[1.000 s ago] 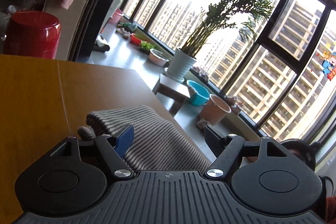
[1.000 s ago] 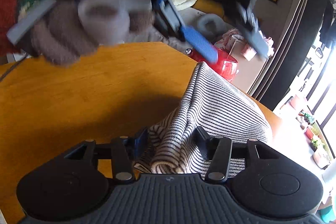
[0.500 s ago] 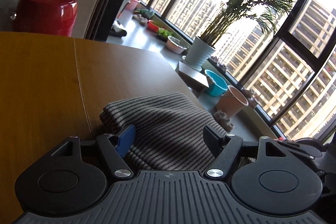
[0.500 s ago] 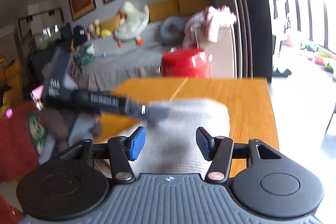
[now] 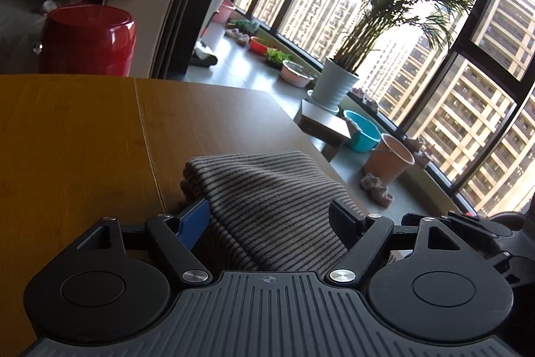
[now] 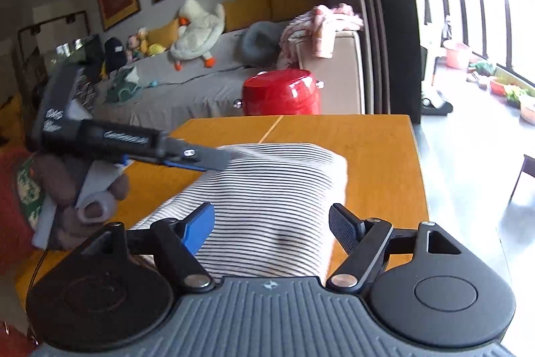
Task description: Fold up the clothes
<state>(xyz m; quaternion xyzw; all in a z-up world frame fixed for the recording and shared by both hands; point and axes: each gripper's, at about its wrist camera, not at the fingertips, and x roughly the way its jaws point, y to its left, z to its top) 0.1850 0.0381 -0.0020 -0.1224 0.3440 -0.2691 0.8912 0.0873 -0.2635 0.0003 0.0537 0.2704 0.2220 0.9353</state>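
Observation:
A striped grey-and-white garment point(image 6: 277, 189) lies folded on the wooden table point(image 6: 374, 149). In the left wrist view the garment point(image 5: 267, 199) lies between and below the open fingers of my left gripper point(image 5: 271, 219). My right gripper point(image 6: 271, 223) is open just above the near end of the garment, holding nothing. The left gripper point(image 6: 200, 158) also shows in the right wrist view, reaching in from the left over the garment's far left edge, held by a gloved hand point(image 6: 80, 189).
A red pot point(image 6: 281, 92) stands just beyond the table's far edge. A sofa point(image 6: 200, 79) with soft toys and a pink blanket is behind it. Plant pots point(image 5: 334, 86) and basins point(image 5: 361, 129) stand on the floor by the windows, past the table's right edge.
My right gripper let go of the garment's bunched edge, opened and swung round to face the sofa. The garment now lies flat and folded. The left gripper shifted slightly over the garment.

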